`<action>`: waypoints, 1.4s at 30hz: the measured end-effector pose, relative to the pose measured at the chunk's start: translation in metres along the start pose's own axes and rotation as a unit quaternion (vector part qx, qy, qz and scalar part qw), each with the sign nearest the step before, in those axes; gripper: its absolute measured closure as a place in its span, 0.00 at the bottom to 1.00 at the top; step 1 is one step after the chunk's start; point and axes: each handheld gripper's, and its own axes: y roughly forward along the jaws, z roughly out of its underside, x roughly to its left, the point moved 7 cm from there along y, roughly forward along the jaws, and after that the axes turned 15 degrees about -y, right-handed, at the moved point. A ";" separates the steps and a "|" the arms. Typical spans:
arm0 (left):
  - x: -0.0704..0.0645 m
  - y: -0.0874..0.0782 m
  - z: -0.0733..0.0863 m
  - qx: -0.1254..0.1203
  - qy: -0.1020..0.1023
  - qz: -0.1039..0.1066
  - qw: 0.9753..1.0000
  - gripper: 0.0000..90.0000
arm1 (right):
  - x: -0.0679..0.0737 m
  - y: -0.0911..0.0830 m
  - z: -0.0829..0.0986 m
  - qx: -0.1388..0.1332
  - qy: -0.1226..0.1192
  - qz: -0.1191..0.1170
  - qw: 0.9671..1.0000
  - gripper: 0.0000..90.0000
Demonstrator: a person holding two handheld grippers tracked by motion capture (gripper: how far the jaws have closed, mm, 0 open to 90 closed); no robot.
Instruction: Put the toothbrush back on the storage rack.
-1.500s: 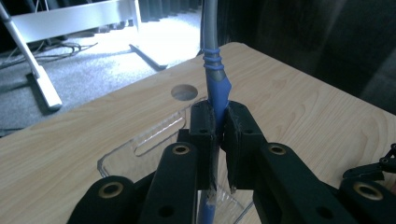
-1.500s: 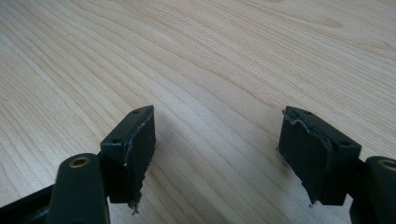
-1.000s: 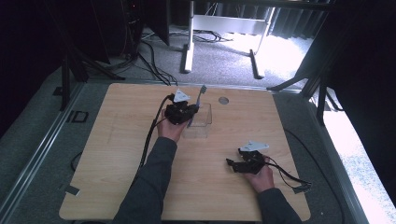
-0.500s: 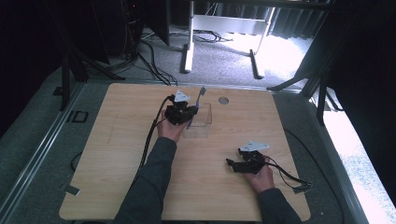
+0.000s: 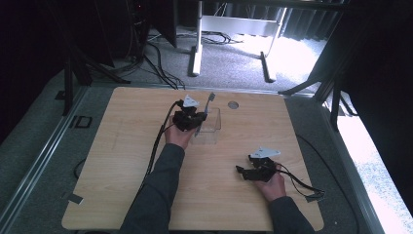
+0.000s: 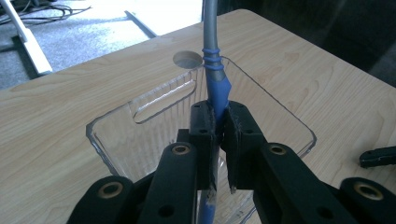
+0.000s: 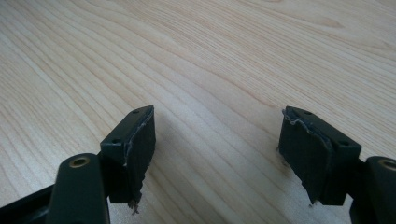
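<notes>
My left gripper (image 6: 218, 122) is shut on a slim tool with a blue handle and a grey shaft (image 6: 215, 86). The tool stands nearly upright over a clear plastic bin (image 6: 154, 95), its lower end down inside the bin. From the high view, the left gripper (image 5: 197, 121) hovers at the left side of the clear bin (image 5: 213, 130), and the tool's grey end (image 5: 211, 99) sticks up past the far rim. My right gripper (image 7: 217, 135) is open, low over bare wood with nothing between its fingers. It lies at the table's front right (image 5: 241, 173).
A round hole (image 5: 233, 104) sits in the wooden table (image 5: 122, 161) just behind the bin. Cables trail from both grippers. Dark stands, floor cables and a metal frame leg lie beyond the far edge.
</notes>
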 end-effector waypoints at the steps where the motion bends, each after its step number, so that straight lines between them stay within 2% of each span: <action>1: 0.000 0.000 0.000 0.002 0.000 -0.001 1.000 0.92 | 0.000 0.000 0.000 0.000 0.000 0.000 1.000 0.30; 12: 0.002 0.003 0.004 0.013 0.002 -0.005 1.000 0.91 | 0.000 0.000 0.000 0.000 -0.001 0.000 1.000 0.30; 22: 0.001 0.005 0.007 0.027 0.016 -0.014 0.999 0.91 | 0.000 0.000 0.000 0.000 -0.001 0.000 1.000 0.30; 31: 0.001 0.007 0.013 0.048 0.036 -0.031 0.998 0.90 | 0.000 0.000 0.000 0.000 -0.001 0.000 1.000 0.30; 37: -0.001 0.007 0.016 0.052 0.036 -0.021 0.998 0.81 | 0.000 0.000 0.000 0.000 -0.001 0.000 1.000 0.30; 42: -0.001 0.003 0.016 0.040 0.030 -0.012 0.999 0.69 | 0.000 0.000 0.000 0.000 -0.001 0.000 1.000 0.30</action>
